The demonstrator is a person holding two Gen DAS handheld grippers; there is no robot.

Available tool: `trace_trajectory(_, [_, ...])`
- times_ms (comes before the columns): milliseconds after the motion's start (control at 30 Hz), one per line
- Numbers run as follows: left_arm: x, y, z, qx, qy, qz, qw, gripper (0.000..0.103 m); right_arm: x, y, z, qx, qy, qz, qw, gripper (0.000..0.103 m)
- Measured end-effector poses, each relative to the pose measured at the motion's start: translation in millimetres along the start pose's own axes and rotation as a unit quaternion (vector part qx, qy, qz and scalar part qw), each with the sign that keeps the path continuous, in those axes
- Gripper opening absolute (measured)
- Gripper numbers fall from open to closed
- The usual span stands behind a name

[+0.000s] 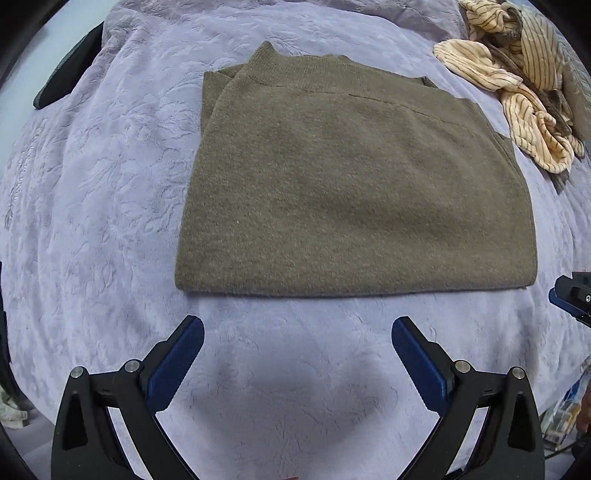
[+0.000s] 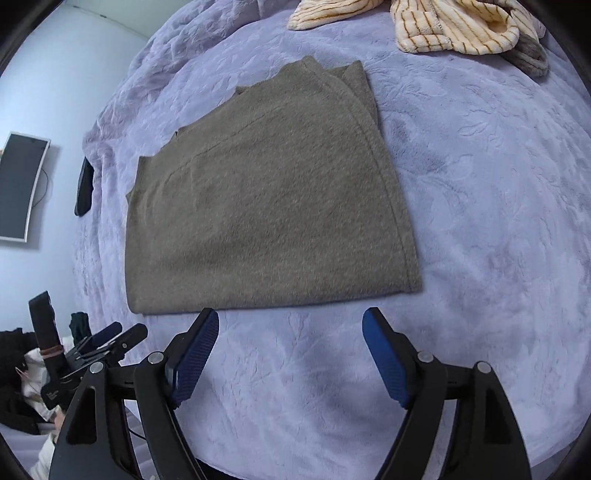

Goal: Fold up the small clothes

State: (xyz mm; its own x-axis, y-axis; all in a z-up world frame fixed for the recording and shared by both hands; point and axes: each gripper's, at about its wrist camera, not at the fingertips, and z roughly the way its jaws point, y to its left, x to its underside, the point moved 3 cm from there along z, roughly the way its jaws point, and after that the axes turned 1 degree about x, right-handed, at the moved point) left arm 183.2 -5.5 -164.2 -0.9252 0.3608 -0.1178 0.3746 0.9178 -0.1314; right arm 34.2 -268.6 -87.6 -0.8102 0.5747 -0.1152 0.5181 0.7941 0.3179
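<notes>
An olive-brown knit garment (image 1: 351, 192) lies folded flat into a rough rectangle on the lavender blanket (image 1: 110, 184); it also shows in the right wrist view (image 2: 266, 214). My left gripper (image 1: 297, 328) is open and empty, just short of the garment's near edge. My right gripper (image 2: 291, 321) is open and empty, also just short of the near edge, toward its right half. The right gripper's tip (image 1: 572, 295) shows at the right edge of the left wrist view. The left gripper (image 2: 114, 336) shows at lower left of the right wrist view.
A heap of cream striped clothes (image 1: 517, 81) lies at the far right of the blanket, also in the right wrist view (image 2: 454, 29). A dark object (image 1: 66, 77) lies at the far left edge of the blanket. A monitor (image 2: 18, 188) hangs on the wall.
</notes>
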Motion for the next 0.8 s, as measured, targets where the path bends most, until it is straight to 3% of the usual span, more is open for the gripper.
trace_trajectory(67, [10.9, -2.7, -3.2, 0.003, 0.0, 0.004, 1.0, 0.102, 8.9, 7.5, -0.4, 0.006, 0.0, -0.007, 1.0, 0.085])
trace_trajectory(167, [19.5, -5.2, -7.3, -0.001, -0.004, 0.018, 0.9998, 0.102, 21.8, 17.6, -1.0, 0.014, -0.002, -0.017, 1.0, 0.096])
trace_trajectory(800, [50.3, 36.0, -11.9, 0.053, 0.02, -0.001, 0.9984, 0.102, 79.3, 73.4, 14.8, 0.041, 0.037, -0.038, 0.998, 0.096])
